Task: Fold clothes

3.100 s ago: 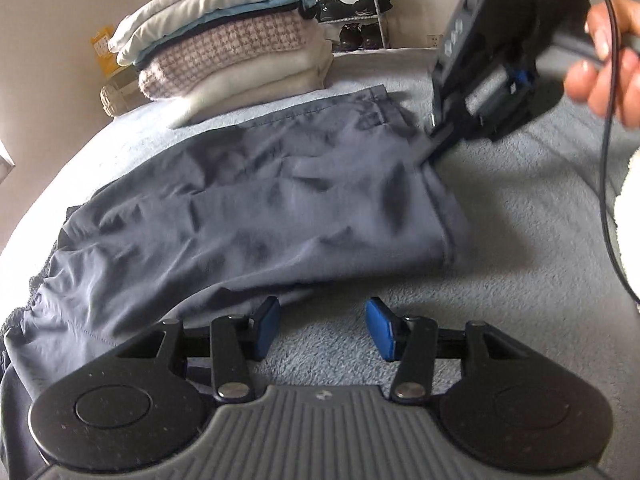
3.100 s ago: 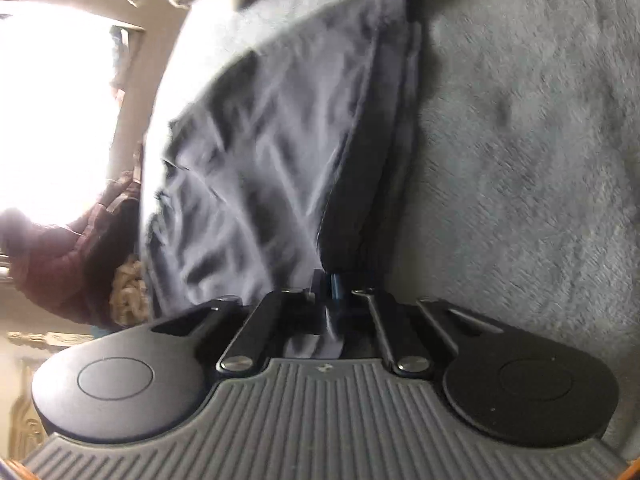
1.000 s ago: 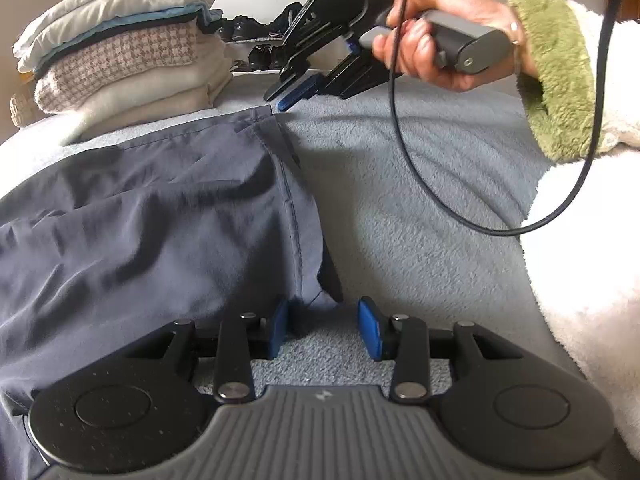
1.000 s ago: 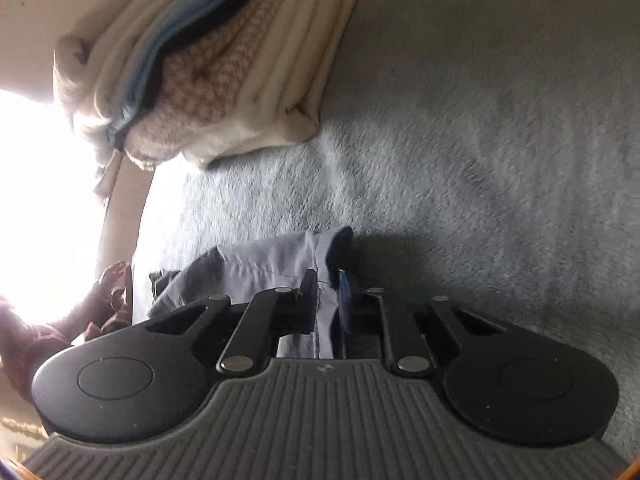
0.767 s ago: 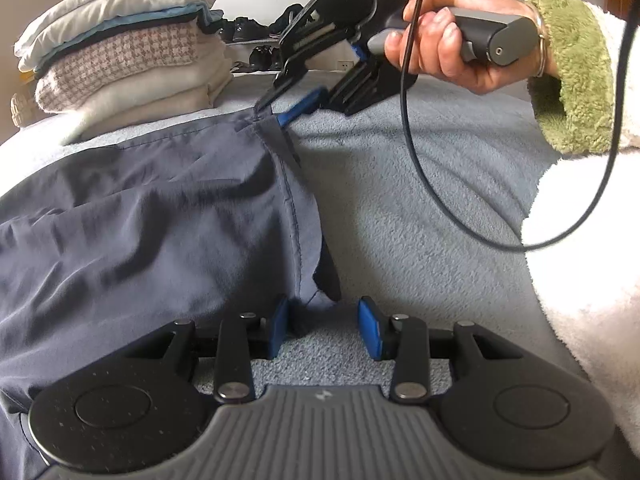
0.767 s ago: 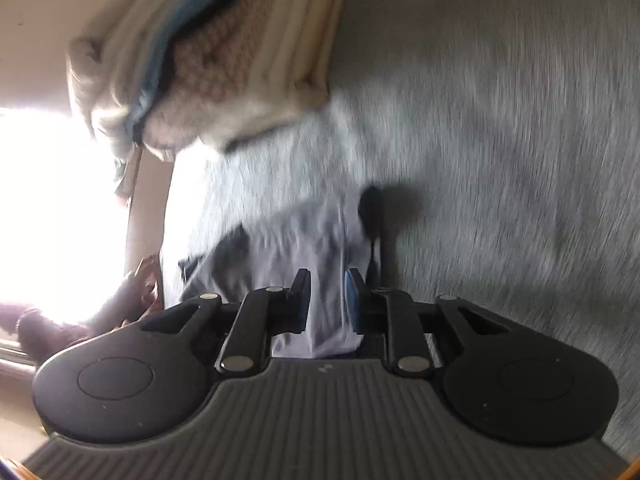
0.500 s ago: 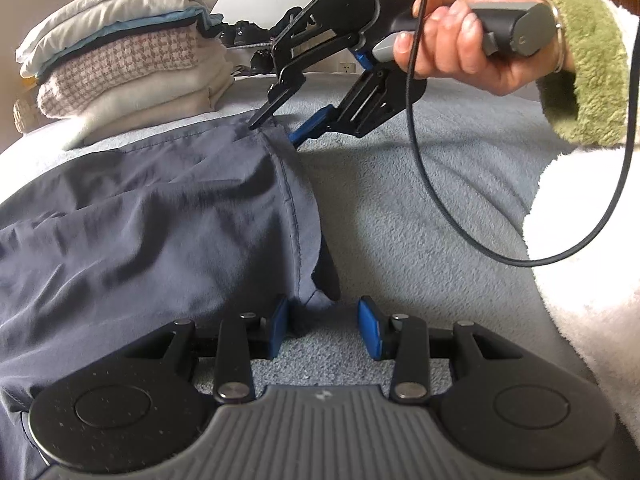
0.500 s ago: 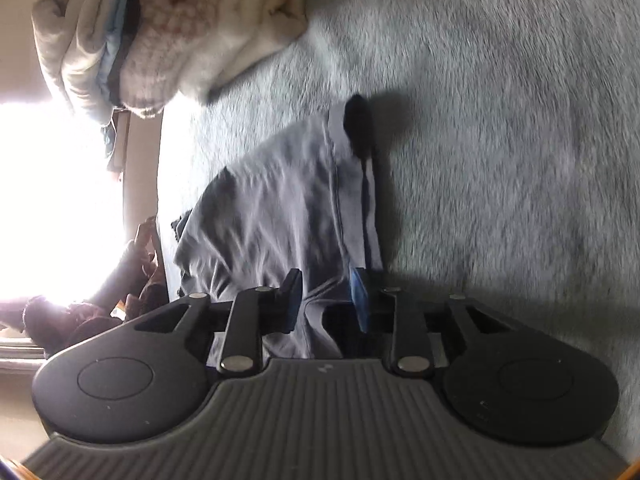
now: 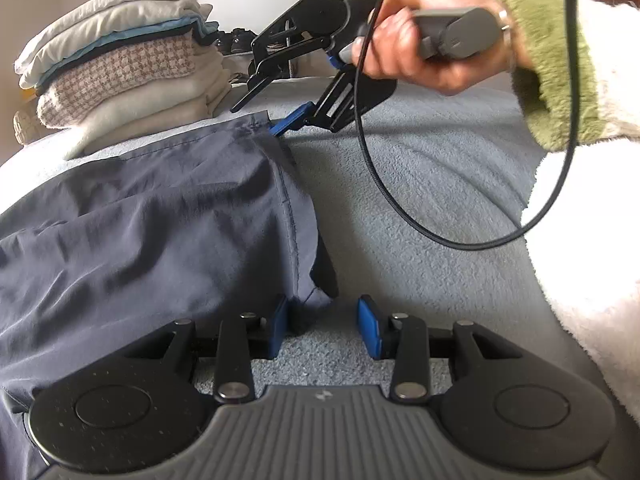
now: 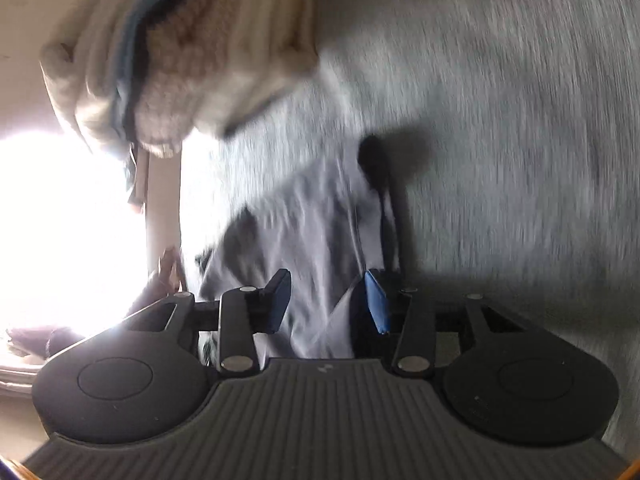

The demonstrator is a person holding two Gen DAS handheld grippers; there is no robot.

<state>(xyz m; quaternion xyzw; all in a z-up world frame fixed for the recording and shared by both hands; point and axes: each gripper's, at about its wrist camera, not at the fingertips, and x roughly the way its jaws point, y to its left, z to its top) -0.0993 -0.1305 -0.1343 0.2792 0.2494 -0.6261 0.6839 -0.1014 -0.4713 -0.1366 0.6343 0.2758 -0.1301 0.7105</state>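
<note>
1. The left claw [image 9: 323, 326] is spread wide, its blue pads [image 9: 370, 326] apart, low over the grey blanket [image 9: 432, 184] that covers the bed. The near corner of the dark grey-blue trousers [image 9: 152, 240] lies just at the inner side of its left pad; nothing is pinched between the two.

2. The right claw [image 9: 256, 116], seen from the left wrist view, is held by the right hand [image 9: 416, 52] at the far hem corner of the trousers. Its fingers stand open, one black finger above the cloth and the blue-tipped one at the hem edge. A black cable [image 9: 400, 208] loops down from its handle.

3. In the right wrist view, which is motion-blurred, the right claw [image 10: 328, 300] is likewise spread, with the trousers [image 10: 304, 236] passing between its pads. Whether either pad touches the cloth cannot be told.

4. The trousers lie flat and rumpled on the blanket, stretching away to the left, with the hem at the right end.

5. A stack of folded clothes [image 9: 120, 76], cream, blue and checked layers, sits on the bed beyond the trousers, apart from them.

6. A green cuff [image 9: 548, 64] and white fleecy sleeve [image 9: 592, 216] show at the right edge.
</note>
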